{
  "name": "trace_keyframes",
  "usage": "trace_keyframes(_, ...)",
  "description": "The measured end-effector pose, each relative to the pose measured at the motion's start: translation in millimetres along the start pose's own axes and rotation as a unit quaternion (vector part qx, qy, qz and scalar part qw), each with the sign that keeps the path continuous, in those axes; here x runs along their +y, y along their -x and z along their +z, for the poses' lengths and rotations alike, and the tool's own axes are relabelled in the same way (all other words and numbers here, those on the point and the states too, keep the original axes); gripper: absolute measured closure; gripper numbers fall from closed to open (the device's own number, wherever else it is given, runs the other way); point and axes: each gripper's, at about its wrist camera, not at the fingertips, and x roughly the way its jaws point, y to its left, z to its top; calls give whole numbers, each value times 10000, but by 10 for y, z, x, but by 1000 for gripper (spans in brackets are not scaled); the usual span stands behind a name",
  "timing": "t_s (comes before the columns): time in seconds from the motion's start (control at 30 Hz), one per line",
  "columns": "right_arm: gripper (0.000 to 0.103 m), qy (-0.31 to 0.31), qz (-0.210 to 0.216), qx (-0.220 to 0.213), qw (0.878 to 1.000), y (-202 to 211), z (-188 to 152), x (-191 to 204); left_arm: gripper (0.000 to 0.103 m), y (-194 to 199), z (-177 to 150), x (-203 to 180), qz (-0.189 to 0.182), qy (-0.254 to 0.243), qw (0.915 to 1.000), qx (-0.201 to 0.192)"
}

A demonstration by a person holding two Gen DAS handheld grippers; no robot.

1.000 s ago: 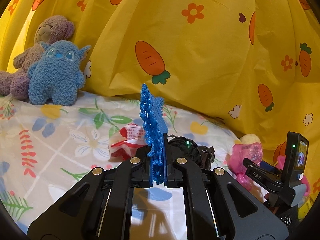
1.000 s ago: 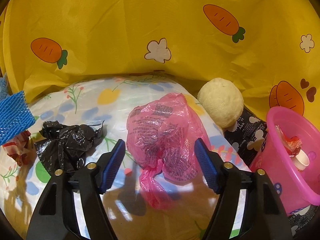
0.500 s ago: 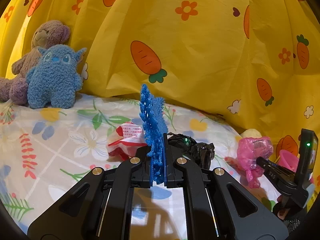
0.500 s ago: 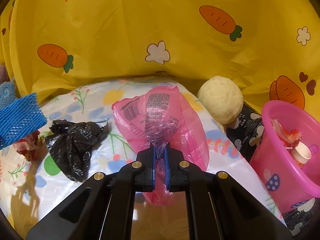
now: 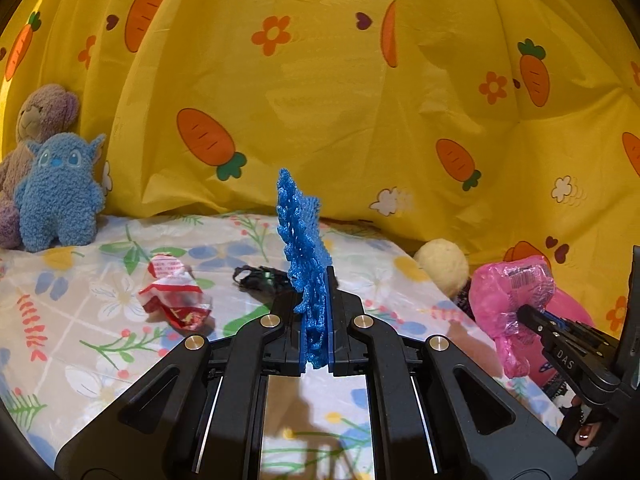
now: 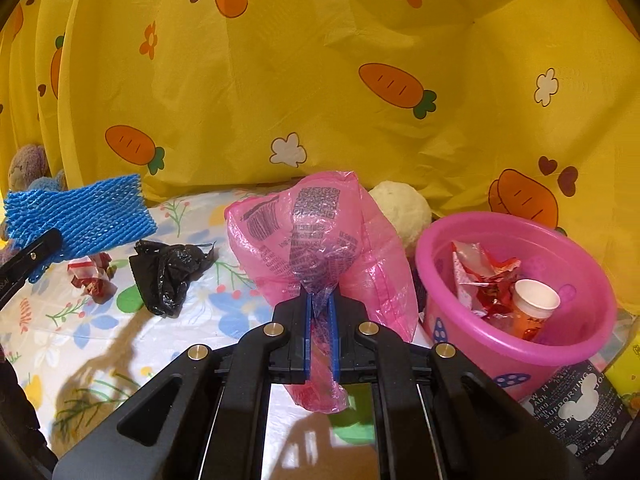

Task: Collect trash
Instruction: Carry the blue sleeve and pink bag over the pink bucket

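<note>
Mid-carry, the left gripper (image 5: 314, 332) was clamped on the blue foam net (image 5: 302, 240) and the right gripper (image 6: 320, 340) pinched the pink plastic bag (image 6: 320, 232); next, each needed release over the pink basin (image 6: 452, 320) at three o'clock.

Pink bag (image 6: 320, 236), blue net (image 5: 302, 248), carrot-patterned yellow cloth (image 5: 320, 100)

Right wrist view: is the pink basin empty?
No. The pink basin already holds a crumpled red-and-white wrapper and a small white-lidded container.
</note>
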Motion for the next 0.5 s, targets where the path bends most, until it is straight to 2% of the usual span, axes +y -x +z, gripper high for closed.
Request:
trace_keyframes(0.23,95,-383,-426,-420,9975,337,137,-564,97,104,185,-769,-916,-353,9951,-78)
trace_keyframes(0.5,95,-973,-1264,-435,9862,383,230,-1424,97,-80,304,-1662,-2113,-508,9761,19)
